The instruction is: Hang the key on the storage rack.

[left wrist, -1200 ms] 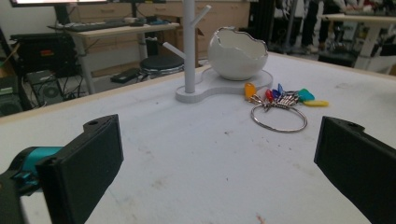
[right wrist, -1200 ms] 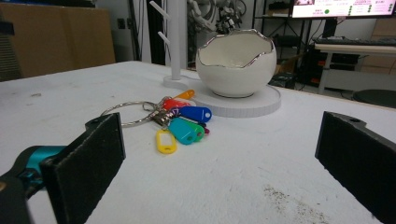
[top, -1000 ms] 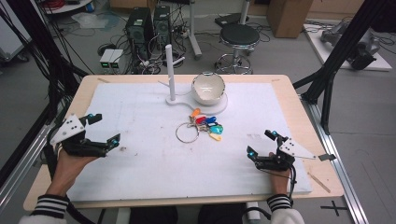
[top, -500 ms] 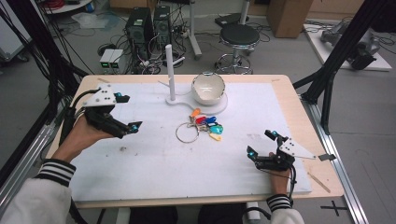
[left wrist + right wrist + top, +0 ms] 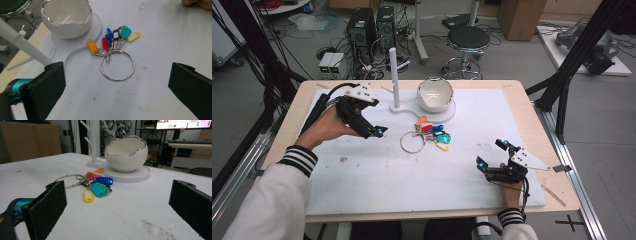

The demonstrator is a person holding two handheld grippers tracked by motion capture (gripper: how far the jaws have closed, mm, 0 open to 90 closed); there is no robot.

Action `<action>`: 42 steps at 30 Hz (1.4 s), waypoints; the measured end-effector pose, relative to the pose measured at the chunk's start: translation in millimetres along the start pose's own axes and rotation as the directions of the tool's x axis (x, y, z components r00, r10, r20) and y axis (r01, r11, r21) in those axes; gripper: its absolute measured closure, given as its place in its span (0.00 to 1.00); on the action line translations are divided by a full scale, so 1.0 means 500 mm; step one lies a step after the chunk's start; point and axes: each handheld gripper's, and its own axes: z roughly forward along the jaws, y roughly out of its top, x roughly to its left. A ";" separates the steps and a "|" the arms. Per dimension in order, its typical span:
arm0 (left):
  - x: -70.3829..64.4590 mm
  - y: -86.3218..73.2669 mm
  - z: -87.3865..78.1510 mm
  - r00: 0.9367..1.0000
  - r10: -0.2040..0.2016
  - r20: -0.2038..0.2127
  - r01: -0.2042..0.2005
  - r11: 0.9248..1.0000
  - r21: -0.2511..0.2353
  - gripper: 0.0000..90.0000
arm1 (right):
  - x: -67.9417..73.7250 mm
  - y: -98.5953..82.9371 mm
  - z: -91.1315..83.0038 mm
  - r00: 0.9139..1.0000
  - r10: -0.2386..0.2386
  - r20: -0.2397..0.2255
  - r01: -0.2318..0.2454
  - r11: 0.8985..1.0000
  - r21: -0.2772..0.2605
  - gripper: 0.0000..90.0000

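Your left claw [image 5: 373, 131] is wide open and close to the key ring [image 5: 413, 142], which lies just right of it mid-frame. Your right claw [image 5: 493, 154], open too, sits farther away.

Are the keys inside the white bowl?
No, the keys lie on the white mat in front of the bowl, whose inside looks empty.
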 end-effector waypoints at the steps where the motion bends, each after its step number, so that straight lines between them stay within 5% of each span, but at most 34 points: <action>1: 0.000 0.005 0.009 1.000 0.005 0.008 -0.005 1.000 0.015 0.02 | 0.000 0.000 0.000 1.000 0.000 -0.001 0.000 1.000 0.001 0.01; 10: -0.008 0.030 0.094 0.997 0.033 0.074 -0.041 0.993 0.106 0.02 | 0.000 0.000 0.000 1.000 -0.001 -0.001 0.001 1.000 0.000 0.01; 17: -0.017 0.035 0.154 0.993 0.043 0.108 -0.062 0.981 0.184 0.02 | 0.001 0.000 0.000 1.000 0.004 -0.003 -0.004 1.000 0.003 0.01; 29: -0.040 0.038 0.242 0.986 0.068 0.151 -0.113 0.943 0.312 0.02 | 0.001 0.000 0.000 1.000 -0.002 -0.001 0.002 1.000 0.003 0.01; 32: -0.047 0.038 0.261 0.984 0.080 0.161 -0.132 0.929 0.347 0.02 | 0.001 0.000 0.000 1.000 -0.004 0.000 0.004 1.000 0.005 0.01; 42: -0.053 0.033 0.299 0.983 0.064 0.173 -0.133 0.895 0.425 0.04 | 0.002 0.000 0.000 1.000 -0.001 -0.001 0.001 1.000 0.004 0.01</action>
